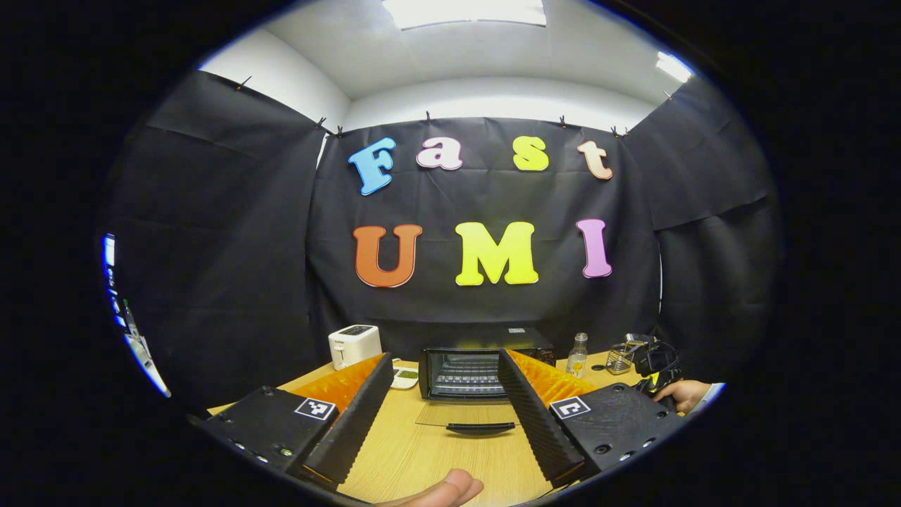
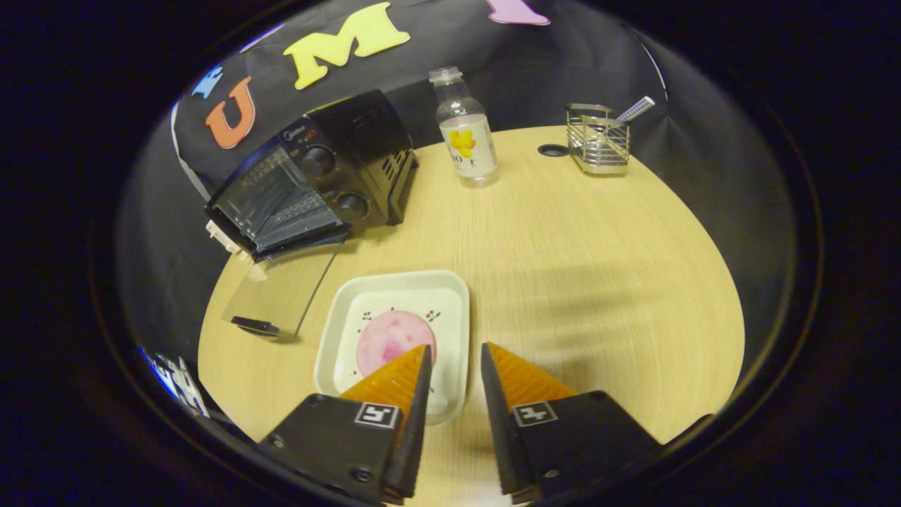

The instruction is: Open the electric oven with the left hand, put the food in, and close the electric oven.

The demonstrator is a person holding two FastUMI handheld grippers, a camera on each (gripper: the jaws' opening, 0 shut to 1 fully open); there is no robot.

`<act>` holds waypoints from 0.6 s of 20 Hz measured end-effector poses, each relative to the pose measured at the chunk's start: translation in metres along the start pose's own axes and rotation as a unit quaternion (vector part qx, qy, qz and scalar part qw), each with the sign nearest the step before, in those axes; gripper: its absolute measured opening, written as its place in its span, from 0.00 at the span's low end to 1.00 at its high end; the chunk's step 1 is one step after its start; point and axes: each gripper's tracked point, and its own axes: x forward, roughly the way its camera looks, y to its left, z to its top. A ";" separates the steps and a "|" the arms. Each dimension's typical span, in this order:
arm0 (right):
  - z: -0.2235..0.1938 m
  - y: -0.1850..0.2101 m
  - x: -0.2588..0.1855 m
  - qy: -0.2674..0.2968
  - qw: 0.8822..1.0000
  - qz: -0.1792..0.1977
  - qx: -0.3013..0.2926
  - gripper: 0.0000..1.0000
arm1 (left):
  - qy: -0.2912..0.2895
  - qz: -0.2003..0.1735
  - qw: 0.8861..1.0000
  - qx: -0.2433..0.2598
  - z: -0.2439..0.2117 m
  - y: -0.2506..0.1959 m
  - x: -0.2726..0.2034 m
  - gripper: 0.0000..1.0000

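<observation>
White plate [image 2: 394,331], pink food [image 2: 394,339], open oven [image 2: 310,190]

Plate [image 2: 394,338] on table [image 2: 598,282], before open oven [image 2: 310,183].

Walls: black cloth [image 1: 232,232] pinned up all around, hanging in loose folds, straight ahead of the left claw and to both sides of it
Above the cloth: plain white wall [image 1: 281,77] and white ceiling
Light: bright ceiling panel [image 1: 464,10] overhead, a smaller one [image 1: 672,67] up to the right
Table: pale wood-grain top [image 2: 577,239], rounded far edge, stretching out ahead of the right claw
Table detail: small dark round cable hole [image 2: 552,150] far ahead, near the back edge
</observation>
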 end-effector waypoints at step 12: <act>-0.007 -0.003 -0.001 0.053 0.977 0.129 0.162 0.04 | -0.001 0.020 1.000 0.004 0.007 0.026 -0.009 0.95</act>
